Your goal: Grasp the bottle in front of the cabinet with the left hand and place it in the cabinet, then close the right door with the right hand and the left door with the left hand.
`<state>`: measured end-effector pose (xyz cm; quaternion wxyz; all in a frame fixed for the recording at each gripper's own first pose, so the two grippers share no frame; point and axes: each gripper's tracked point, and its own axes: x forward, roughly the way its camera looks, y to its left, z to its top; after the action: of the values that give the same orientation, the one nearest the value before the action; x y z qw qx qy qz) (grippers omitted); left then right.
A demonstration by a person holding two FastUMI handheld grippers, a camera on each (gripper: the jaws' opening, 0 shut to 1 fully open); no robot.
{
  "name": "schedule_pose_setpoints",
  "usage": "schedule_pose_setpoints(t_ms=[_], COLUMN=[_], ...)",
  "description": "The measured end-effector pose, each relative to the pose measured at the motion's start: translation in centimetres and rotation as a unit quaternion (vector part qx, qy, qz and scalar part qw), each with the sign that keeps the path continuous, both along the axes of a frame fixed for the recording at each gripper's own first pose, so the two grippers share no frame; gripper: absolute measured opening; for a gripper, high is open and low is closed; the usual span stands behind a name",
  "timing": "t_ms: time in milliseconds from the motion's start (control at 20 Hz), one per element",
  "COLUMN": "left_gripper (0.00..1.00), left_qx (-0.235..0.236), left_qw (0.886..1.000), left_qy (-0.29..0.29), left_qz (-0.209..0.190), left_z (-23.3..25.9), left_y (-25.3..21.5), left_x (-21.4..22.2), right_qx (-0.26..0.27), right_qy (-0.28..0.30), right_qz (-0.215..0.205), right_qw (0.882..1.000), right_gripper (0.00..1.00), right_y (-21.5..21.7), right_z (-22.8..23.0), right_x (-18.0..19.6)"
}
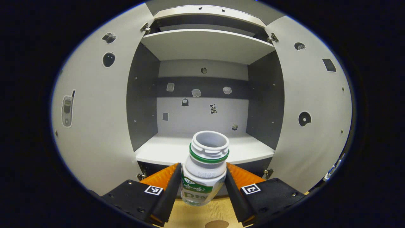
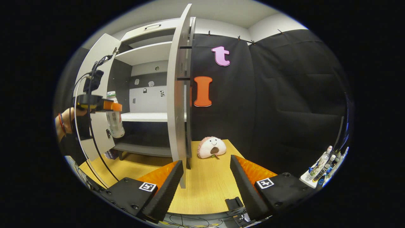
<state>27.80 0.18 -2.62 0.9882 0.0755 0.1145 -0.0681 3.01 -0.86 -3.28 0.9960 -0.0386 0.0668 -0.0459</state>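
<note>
Left gripper view is showing the left gripper (image 1: pixel 204 186) clamping the upright, capless bottle (image 1: pixel 205 167) between its fingers, with the cabinet shelf (image 1: pixel 164 152) lying straight ahead (the right gripper (image 2: pixel 206 180) is hanging open, farther off).

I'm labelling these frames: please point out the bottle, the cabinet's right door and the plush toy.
bottle (image 1: pixel 202 177): left gripper view, on its labelled body.
right door (image 2: pixel 178 95): right gripper view, on the door's panel.
plush toy (image 2: pixel 211 147): right gripper view, on its face.
</note>
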Motion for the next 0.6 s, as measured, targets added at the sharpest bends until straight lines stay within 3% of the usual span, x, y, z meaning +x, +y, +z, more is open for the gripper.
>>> schedule_pose_setpoints(t_ms=[200,600], left_gripper=[0.76,0.76], left_qx=[0.009,-0.036], left_qw=[1.000,0.999], left_qy=[-0.019,-0.011], left_qz=[-0.012,-0.017], left_z=[2.8,4.8], left_y=[-1.6,-3.4], left_x=[3.5,10.9], right_qx=[0.009,0.005], right_qy=[-0.001,-0.003], right_qz=[-0.012,-0.043], right_qw=[1.000,0.999], right_gripper=[0.99,0.99], right_y=[-1.0,-3.3], right_z=[0.1,0.5], right_x=[0.8,2.3])
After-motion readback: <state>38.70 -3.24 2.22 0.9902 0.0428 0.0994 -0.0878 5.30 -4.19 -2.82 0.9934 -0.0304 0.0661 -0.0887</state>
